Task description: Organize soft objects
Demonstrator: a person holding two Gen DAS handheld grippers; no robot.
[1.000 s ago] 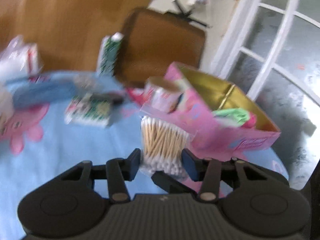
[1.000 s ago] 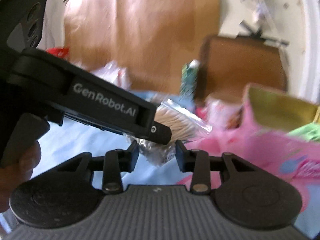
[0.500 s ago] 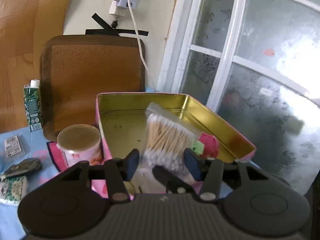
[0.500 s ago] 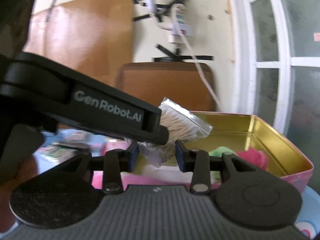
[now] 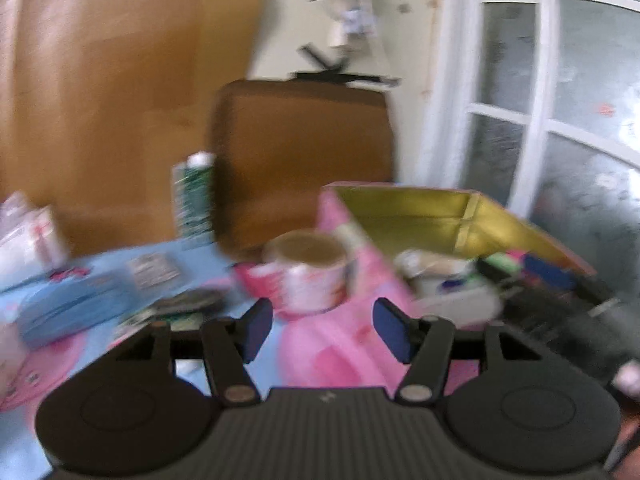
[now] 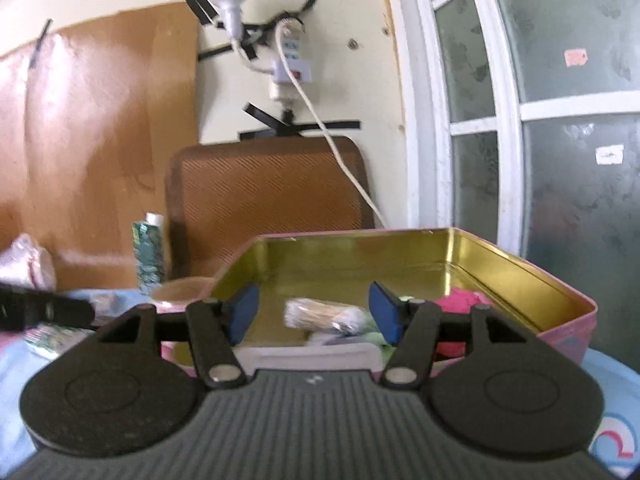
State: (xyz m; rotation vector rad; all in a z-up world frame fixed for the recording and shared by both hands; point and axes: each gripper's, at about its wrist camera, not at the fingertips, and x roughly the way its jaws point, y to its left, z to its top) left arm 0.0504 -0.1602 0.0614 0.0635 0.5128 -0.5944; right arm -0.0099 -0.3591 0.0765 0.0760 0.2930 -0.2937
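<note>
blue cloth (image 5: 120,360) under pink tin (image 6: 568,332)

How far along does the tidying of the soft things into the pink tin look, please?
Done: the clear bag of cotton swabs lies in the pink, gold-lined tin beside a pink soft item. In hand: nothing; the right gripper is opening, empty. Left: the blue pouch and packets on the tablecloth.

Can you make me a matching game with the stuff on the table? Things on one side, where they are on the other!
Things:
1. bag of cotton swabs
2. green tube
3. brown-lidded tub
4. tin box

Places:
A. standing by the brown cushion
B. lying inside the tin
C. on the blue cloth, by the window
D. just outside the tin's left wall

Pairs: 1-B, 2-A, 3-D, 4-C
</note>
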